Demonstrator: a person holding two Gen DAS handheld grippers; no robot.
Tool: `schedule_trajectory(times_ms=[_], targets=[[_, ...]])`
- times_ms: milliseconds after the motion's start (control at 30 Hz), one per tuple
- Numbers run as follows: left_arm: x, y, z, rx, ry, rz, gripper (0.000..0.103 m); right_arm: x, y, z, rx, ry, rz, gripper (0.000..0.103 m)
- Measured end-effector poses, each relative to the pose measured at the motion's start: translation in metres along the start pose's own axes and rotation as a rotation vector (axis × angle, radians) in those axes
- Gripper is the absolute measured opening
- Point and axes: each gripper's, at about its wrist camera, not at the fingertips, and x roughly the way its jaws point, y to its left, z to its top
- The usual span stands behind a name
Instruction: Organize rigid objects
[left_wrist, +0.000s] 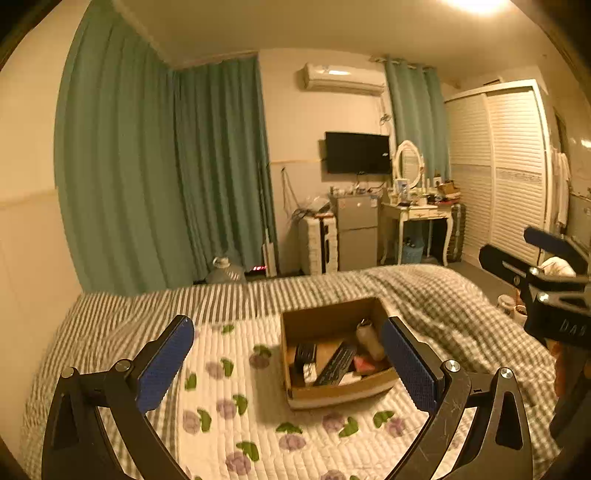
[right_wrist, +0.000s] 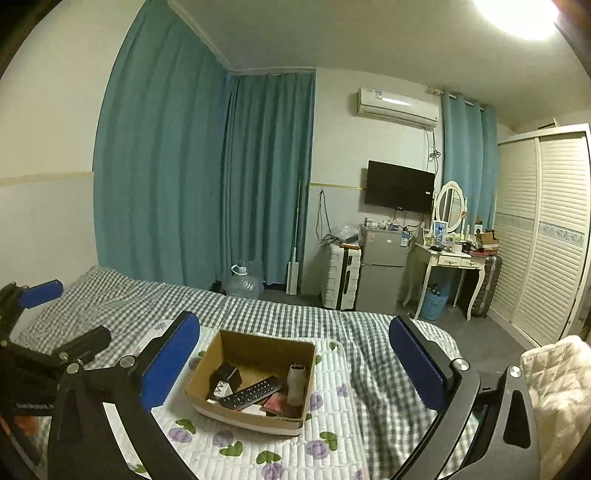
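Both my grippers, left (left_wrist: 288, 363) and right (right_wrist: 294, 363), are spread wide and holding nothing, hovering over the one box (right_wrist: 207, 369) on the bed (right_wrist: 147, 295), with one remote (right_wrist: 253, 392) and one bottle (right_wrist: 297, 382) inside among other bits.

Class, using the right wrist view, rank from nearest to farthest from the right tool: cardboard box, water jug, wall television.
1. Cardboard box, on the bed between the fingers.
2. Water jug, on the floor beyond the bed, left.
3. Television, on the far wall, right.
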Motion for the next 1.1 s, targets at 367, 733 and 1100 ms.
schedule_trajectory(times_ms=[367,733,1100], targets=[[0.053,-0.002,-0.092,-0.019,0.078,0.026,0.103,0.062,0.013,-0.124,0.024,0.126,0.003,0.103],[0.058,0.000,-0.101,-0.032,0.082,0.027,0.103,0.070,0.013,-0.139,0.038,0.131,-0.006,0.103],[0.065,0.003,-0.104,-0.045,0.088,0.039,0.103,0.070,0.013,-0.141,0.052,0.144,-0.003,0.103]])
